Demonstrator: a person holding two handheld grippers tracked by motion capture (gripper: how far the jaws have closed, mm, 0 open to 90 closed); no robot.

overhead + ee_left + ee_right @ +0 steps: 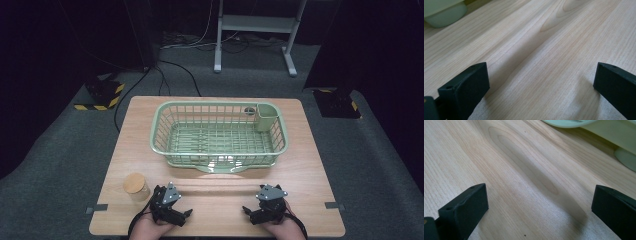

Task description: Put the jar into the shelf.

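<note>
A pale green wire dish rack point(160, 125) stands on the wooden table point(220, 187), with a green cutlery cup point(266, 117) in its back right corner. A small jar with a wooden lid point(136, 186) stands at the front left. My left gripper point(181, 214) rests near the front edge, right of the jar, open with nothing between its jaws. My right gripper point(250, 212) rests at the front right, also open and empty. In the left gripper view my left gripper point(541, 82) spans bare wood; in the right gripper view my right gripper point(540, 202) does likewise.
The rack's foot point(444, 16) appears at the top left of the left gripper view, and the rack's base point(604, 130) at the top right of the right gripper view. Grey carpet point(60, 150), cables point(175, 70) and a white stand point(255, 30) lie beyond the table.
</note>
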